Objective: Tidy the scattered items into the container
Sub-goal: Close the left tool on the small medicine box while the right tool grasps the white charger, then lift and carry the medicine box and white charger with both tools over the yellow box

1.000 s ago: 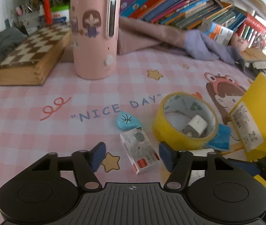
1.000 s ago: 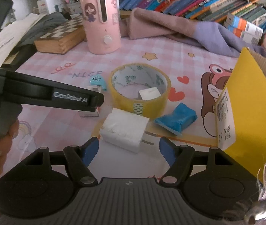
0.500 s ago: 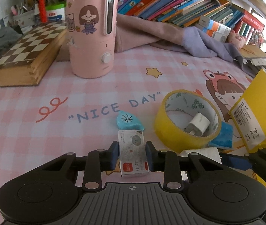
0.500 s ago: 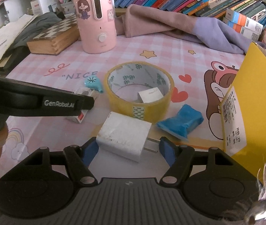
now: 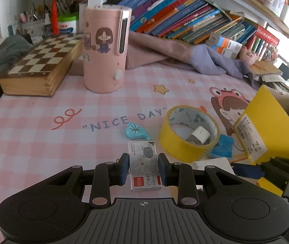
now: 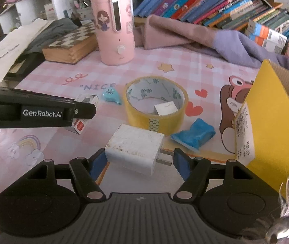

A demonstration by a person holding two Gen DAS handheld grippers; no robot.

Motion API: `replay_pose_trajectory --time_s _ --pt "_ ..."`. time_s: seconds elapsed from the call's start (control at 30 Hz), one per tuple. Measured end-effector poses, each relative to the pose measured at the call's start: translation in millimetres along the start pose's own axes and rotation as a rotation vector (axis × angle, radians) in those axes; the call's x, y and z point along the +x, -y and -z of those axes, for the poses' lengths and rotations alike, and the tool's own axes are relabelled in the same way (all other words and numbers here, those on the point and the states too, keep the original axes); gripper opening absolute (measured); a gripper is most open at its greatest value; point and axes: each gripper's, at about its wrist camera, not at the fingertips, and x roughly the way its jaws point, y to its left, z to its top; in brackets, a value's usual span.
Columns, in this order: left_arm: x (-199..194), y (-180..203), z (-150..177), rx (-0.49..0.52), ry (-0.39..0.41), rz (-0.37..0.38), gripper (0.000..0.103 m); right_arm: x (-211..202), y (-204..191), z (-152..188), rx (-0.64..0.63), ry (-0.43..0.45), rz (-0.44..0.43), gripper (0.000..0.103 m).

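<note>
The left gripper (image 5: 143,169) is pinching a small box of staples (image 5: 144,167) between its blue pads, and the box looks a little bit off the pink mat (image 5: 32,142). The right gripper (image 6: 139,161) has its pads spread wide, one on each side of a white charger (image 6: 135,151). The left pad is right by the charger and the right pad is near its metal prongs, but they do not look like they squeeze it yet. The yellow box (image 6: 272,126) where things should go stands open on the right side. I cannot see inside it, so I cannot tell if anything is in there. I think the job has only just started, because lots of things are lying out. There is a roll of yellow tape (image 6: 155,106) with a little white plug (image 6: 165,108) sitting inside its ring. A blue crumpled packet (image 6: 193,135) lies just beside the tape, close to the yellow box. A small blue drop-shaped thing (image 5: 135,132) lies near the words on the mat. The tape roll and the blue packet sit between the staple box and the yellow box, so the left gripper may need to go over them. Far back stand a pink cup-shaped machine (image 5: 104,52), a chess board (image 5: 40,65), some cloth (image 5: 185,57) and many books (image 5: 185,20).
</note>
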Motion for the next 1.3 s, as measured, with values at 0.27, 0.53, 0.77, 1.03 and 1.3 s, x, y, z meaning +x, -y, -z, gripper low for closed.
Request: replay_pose_trajectory --time_s 0.27,0.53,0.77,1.03,1.3 --pt "-45.0 9.5 7.9 -0.018 0.084 0.042 0.029 -40.4 1.6 0.6 -0.014 0.061 0.017 0.069" --pt "-87.4 12.1 25.3 -0.070 0.142 0.070 0.029 -76.1 -5.4 12.4 -0.025 0.091 0.010 0.069" --pt "-120.3 15.7 44.7 -0.086 0.170 0.092 0.029 -106.9 -14.9 27.1 -0.026 0.127 0.011 0.069" --pt "-157.5 23.3 70.4 -0.073 0.198 0.108 0.029 -144.5 -27.2 51.3 -0.016 0.152 -0.004 0.069" --pt "-190.0 35.8 97.9 -0.060 0.211 0.135 0.029 -176.6 -36.8 81.6 0.022 0.169 0.003 0.069"
